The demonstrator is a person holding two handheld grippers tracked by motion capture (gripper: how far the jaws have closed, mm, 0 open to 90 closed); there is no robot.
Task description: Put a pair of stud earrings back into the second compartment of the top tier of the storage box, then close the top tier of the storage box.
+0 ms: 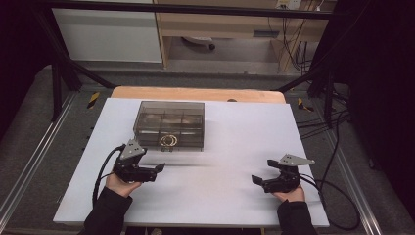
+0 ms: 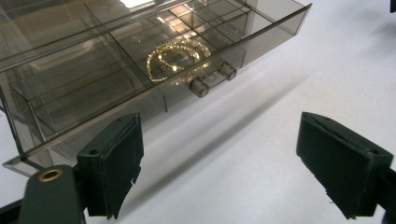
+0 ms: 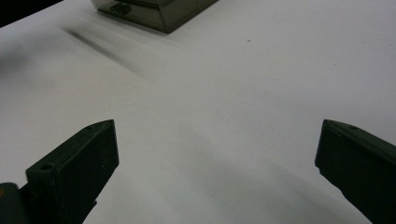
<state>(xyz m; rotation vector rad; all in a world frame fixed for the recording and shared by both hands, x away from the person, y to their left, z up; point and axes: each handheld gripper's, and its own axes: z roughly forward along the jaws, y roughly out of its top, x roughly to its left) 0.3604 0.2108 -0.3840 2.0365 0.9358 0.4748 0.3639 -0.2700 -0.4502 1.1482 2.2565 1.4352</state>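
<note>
The bracelet (image 1: 169, 141), a gold loop, lies in the middle front compartment of the smoky clear organizer box (image 1: 169, 125), and I see it close up in the left gripper view (image 2: 177, 58), just behind the front wall and its two small knobs (image 2: 212, 79). The box sits toward the far left of the white tabletop (image 1: 225, 147), with its front edge facing me.

My left tongs (image 1: 159, 168) rest low on the tabletop just short of that front edge, released, jaws standing wide with only bare white surface between them. My right tongs (image 1: 256, 179) are well apart on the other side, also spread wide and gripping nothing, pointing across toward the left.

Between the two tongs I have a broad bare stretch of tabletop. To the right of the box the surface runs free to the tabletop's edge. The box's front corner shows in the right gripper view (image 3: 154, 11).
</note>
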